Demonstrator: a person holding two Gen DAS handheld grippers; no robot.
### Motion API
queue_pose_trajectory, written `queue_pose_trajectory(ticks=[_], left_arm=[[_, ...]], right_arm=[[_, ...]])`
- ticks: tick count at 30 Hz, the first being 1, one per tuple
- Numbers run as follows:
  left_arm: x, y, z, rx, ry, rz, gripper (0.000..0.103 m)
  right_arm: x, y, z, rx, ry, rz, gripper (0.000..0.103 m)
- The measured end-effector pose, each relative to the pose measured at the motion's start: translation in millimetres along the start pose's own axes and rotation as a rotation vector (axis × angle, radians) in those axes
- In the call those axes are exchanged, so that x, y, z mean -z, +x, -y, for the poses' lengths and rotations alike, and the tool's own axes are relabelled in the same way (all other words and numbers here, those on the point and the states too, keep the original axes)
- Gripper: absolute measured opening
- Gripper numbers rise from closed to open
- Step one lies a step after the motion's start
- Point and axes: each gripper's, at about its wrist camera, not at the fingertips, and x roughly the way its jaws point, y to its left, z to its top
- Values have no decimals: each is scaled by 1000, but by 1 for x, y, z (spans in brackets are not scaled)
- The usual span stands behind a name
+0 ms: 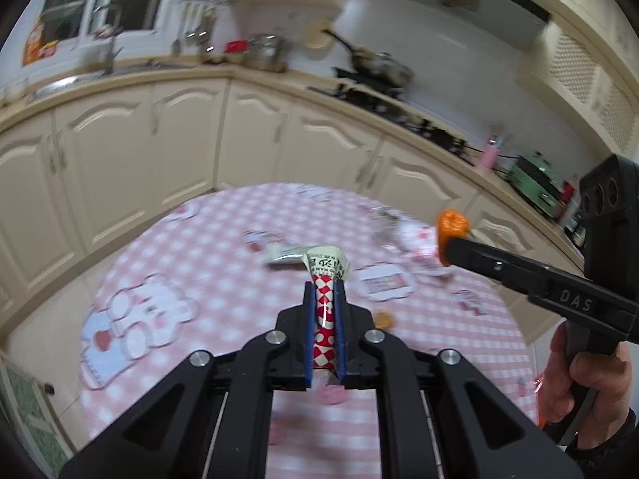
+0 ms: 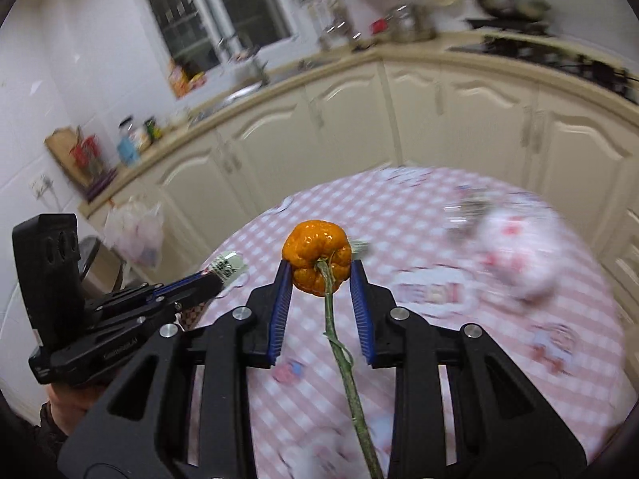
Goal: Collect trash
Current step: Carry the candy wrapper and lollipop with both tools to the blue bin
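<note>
My left gripper is shut on a red-and-white patterned wrapper whose pale printed end sticks out past the tips, above the round table with a pink checked cloth. My right gripper is shut on a small orange pumpkin-shaped fruit; its long green stem hangs back between the fingers. From the left wrist view the orange fruit shows at the right gripper's tip, with a hand on the handle. The left gripper with its wrapper appears at left in the right wrist view.
More scraps lie on the cloth: a flat pale packet, crumpled wrappers and a small round yellowish piece. Cream cabinets curve behind the table. A plastic bag hangs near a dark bin at left.
</note>
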Motion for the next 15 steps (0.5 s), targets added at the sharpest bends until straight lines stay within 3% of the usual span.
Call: queue_pose_trajectory(ticks=[6, 15], left_arm=[[-3, 7, 82, 109, 100, 2, 8], [26, 46, 226, 302, 274, -94, 8]], right_arm=[[28, -94, 77, 152, 129, 91, 29], [116, -226, 203, 406, 406, 174, 29]])
